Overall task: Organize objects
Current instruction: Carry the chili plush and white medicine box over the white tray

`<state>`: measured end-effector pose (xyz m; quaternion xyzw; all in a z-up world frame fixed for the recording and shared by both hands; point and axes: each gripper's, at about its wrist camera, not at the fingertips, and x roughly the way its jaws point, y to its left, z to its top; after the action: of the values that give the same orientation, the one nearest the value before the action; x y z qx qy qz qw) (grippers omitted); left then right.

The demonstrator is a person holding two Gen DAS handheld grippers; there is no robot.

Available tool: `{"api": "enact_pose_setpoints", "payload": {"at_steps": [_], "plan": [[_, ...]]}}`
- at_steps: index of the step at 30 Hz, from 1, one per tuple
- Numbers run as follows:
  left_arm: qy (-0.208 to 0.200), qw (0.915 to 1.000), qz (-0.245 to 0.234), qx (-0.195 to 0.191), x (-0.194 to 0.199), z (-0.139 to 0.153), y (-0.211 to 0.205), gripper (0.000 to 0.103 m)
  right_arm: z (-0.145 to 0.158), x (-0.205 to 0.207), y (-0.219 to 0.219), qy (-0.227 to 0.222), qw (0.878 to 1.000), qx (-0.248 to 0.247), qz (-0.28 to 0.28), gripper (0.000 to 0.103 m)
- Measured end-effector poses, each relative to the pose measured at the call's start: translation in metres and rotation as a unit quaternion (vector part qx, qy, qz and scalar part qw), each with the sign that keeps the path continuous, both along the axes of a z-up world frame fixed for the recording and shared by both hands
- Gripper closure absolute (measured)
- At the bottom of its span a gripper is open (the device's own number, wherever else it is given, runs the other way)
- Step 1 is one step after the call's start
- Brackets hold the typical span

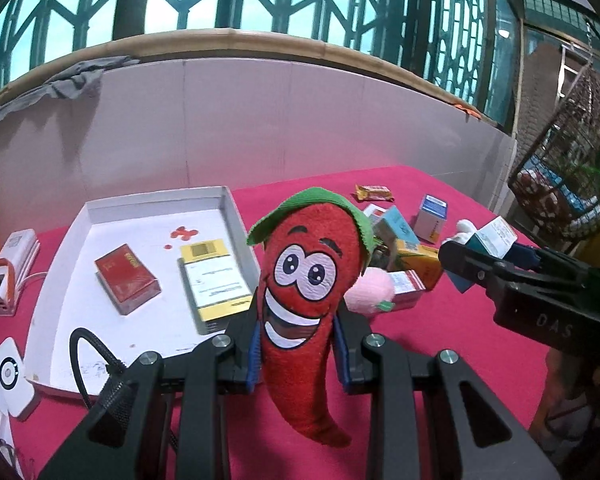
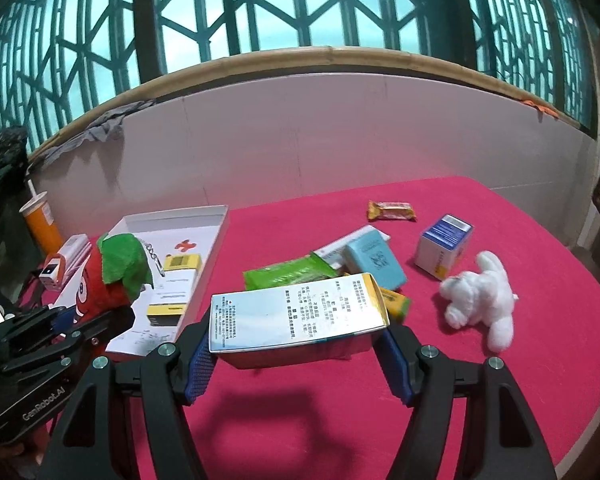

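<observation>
Red plush chili (image 1: 306, 300) clamped upright in left tongs (image 1: 298, 350); right tongs (image 2: 296, 354) tilted down, gripping printed carton (image 2: 300, 316).

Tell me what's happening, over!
Left hand-held gripper shut on chili plush. Right hand-held gripper shut on medicine box. White tray nearby, path clear.
</observation>
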<state>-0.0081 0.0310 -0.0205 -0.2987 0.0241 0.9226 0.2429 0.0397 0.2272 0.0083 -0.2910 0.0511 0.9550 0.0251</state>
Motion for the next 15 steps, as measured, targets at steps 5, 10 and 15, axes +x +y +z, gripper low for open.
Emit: {"api": "enact_pose_setpoints", "payload": {"at_steps": [5,10,15], "plan": [[0.002,0.9997,0.022,0.011,-0.003,0.002,-0.018,0.075,0.001,-0.008,-0.018,-0.003,1.000,0.001,0.017,0.029],[0.002,0.9988,0.044,0.020,-0.006,0.004,-0.037,0.075,0.003,-0.016,-0.035,-0.006,0.999,0.003,0.036,0.029],[-0.001,0.9969,0.074,0.027,-0.011,0.003,-0.060,0.075,0.004,-0.022,-0.054,-0.006,0.999,0.012,0.050,0.029]]}}
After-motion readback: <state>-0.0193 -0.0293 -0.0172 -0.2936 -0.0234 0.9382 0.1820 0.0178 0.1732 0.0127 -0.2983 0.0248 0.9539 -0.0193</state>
